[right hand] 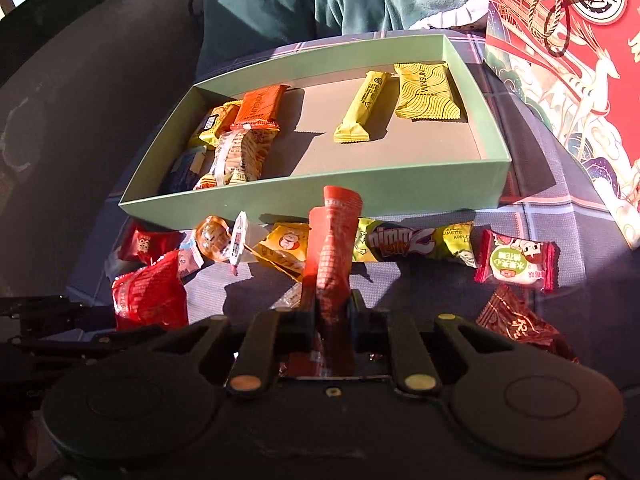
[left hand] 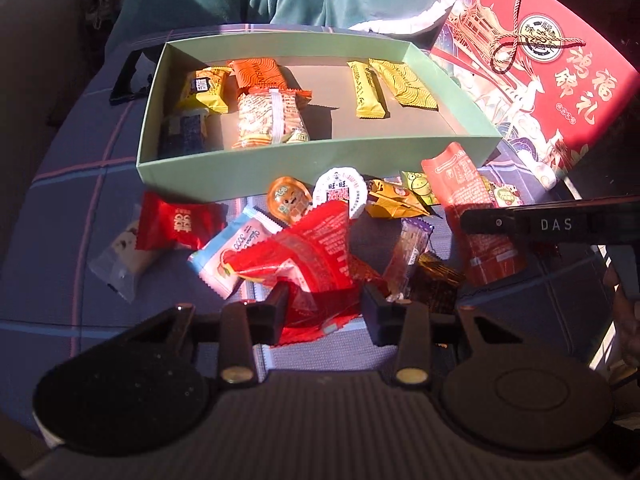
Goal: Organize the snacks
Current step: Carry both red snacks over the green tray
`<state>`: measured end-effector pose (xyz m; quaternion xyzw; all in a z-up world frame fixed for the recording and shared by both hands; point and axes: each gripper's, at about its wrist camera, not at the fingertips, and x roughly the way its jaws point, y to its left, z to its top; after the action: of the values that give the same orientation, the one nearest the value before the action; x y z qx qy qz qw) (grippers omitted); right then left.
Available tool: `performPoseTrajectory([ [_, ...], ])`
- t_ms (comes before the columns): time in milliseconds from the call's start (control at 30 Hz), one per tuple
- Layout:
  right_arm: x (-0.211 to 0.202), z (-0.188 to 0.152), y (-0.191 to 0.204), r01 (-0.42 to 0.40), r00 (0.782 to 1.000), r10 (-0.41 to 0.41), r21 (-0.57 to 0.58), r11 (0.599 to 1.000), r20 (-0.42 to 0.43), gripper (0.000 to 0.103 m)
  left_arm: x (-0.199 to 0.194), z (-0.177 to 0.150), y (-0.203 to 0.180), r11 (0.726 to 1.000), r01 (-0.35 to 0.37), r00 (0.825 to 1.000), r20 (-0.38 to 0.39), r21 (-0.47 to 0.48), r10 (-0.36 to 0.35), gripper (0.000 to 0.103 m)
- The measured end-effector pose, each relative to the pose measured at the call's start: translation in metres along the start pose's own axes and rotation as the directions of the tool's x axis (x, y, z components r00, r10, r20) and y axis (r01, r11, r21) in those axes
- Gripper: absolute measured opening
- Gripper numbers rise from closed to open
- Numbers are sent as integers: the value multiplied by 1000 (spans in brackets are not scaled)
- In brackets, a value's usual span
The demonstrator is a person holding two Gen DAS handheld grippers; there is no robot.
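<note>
A green box (left hand: 224, 168) (right hand: 280, 196) holds yellow, orange and striped snack packs. Loose snacks lie on the cloth in front of it. My left gripper (left hand: 324, 304) is closed on a crinkly red transparent packet (left hand: 308, 252), which shows at the left in the right wrist view (right hand: 150, 296). My right gripper (right hand: 332, 304) is shut on a long red stick pack (right hand: 334, 244) that stands up toward the box; in the left wrist view it shows at the right (left hand: 460, 188), with the right gripper's finger (left hand: 520, 224) across it.
A red gift-box lid (left hand: 552, 68) (right hand: 560, 60) stands at the right. Loose snacks include a green bar (right hand: 408, 242), a strawberry candy (right hand: 516, 266), a jelly cup (left hand: 288, 198), a red candy (left hand: 180, 222). A person in teal sits behind the box.
</note>
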<state>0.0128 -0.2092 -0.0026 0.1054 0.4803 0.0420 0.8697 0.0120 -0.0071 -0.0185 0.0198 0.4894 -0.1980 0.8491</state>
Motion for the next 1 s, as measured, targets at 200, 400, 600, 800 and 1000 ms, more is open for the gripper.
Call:
performPoseTrajectory([
  [200,-18,22,-10,-5,998,3,31,1000,61,15,-8,34,-15,999,31,998,53,30,-33,38],
  [400,-26,68,-33,21,991,-30,69,997,128,15,12,96,-35,996,58,995,80,74,-64,38],
  [600,-8,114,-54,62,986,-74,82,995,150,15,57,148,-58,993,81,994,73,86,-88,38],
  [800,27,130,-74,79,991,-87,87,993,97,15,104,166,-71,990,105,994,20,98,-107,38],
  [1000,50,132,-81,64,995,-71,99,993,70,16,130,164,-73,989,115,993,-23,97,-113,39],
])
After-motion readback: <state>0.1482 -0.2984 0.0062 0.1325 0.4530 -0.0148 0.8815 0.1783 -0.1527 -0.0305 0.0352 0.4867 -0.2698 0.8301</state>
